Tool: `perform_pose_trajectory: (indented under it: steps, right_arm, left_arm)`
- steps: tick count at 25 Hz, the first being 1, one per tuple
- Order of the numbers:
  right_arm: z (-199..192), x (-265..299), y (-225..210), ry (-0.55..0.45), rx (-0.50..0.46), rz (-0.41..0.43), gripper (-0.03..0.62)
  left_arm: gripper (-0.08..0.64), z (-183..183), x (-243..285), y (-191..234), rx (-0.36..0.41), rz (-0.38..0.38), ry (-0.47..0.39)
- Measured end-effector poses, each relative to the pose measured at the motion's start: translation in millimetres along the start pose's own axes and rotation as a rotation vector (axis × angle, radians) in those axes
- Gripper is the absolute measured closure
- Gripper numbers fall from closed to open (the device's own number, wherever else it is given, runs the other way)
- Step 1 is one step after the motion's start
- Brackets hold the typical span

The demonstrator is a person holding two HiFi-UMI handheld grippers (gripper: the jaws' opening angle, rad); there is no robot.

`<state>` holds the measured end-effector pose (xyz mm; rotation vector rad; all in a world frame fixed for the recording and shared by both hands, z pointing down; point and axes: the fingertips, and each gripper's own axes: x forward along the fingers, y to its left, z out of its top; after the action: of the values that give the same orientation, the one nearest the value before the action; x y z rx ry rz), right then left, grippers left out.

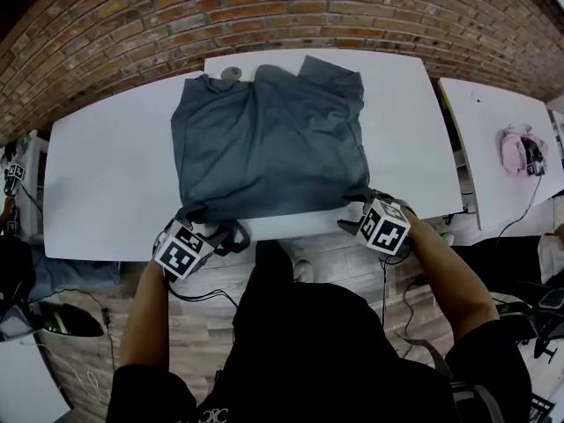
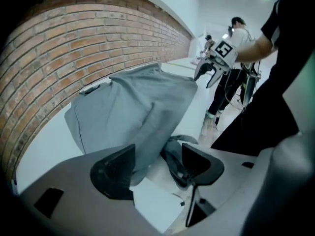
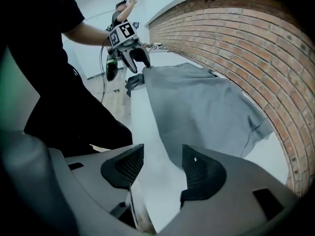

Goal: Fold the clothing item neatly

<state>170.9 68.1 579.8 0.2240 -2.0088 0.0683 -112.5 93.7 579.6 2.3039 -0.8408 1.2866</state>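
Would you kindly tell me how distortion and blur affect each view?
Head view: fisheye bows the white table and brick wall. Left gripper view: the wall arcs strongly, and the grey shirt softens up close. Right gripper view: likewise, with heavy vignetting.

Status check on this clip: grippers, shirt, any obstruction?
Left gripper open, shirt edge between jaws, not clamped. Right gripper open at the other near corner. Shirt spread on white table. Small grey object by far edge, off the shirt.
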Motion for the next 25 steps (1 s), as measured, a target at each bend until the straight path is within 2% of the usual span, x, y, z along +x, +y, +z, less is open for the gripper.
perform_pose_trajectory:
  steps: [3,6,9,12,14,16,17,18,20,25]
  right_arm:
    - [-12.0,11.4,-4.0,0.003,0.001,-0.054,0.37]
    - [-19.0,19.5,-12.3,0.008,0.004,-0.11,0.371]
    - [-21.0,26.4,-22.4,0.034,-0.006,-0.179,0.371]
    - [-18.5,32.9,-25.0,0.045,-0.008,-0.189,0.373]
    - [-17.5,33.9,-25.9,0.042,0.015,-0.171,0.373]
    - [-17.8,33.6,-28.7,0.031,0.061,-0.167,0.384]
    - [-18.7,33.1,-32.2,0.027,0.088,-0.179,0.413]
    - [-20.2,32.6,-36.2,0.024,0.115,-0.191,0.546]
    - [-22.7,33.4,-40.3,0.019,0.161,-0.185,0.549]
    - [-24.3,34.3,-35.6,0.015,0.196,-0.111,0.56]
  left_arm:
    - [0.275,-23.6,5.8,-5.1,0.088,0.056,0.077]
    - [0.275,-30.4,14.6,7.0,0.141,0.112,0.12]
    - [0.275,-28.7,23.2,17.3,0.175,0.126,0.14]
    - [0.275,-25.5,28.9,26.7,0.199,0.126,0.15]
    - [0.275,-22.8,30.9,33.6,0.192,0.115,0.154]
    - [0.278,-23.8,32.7,36.3,0.156,0.072,0.171]
    - [0.292,-25.2,33.1,36.2,0.129,0.047,0.181]
    - [0.35,-26.3,33.7,35.7,0.106,0.025,0.189]
    - [0.402,-26.6,35.8,34.4,0.08,0.0,0.19]
    - [0.456,-28.9,30.6,30.8,0.067,-0.016,0.224]
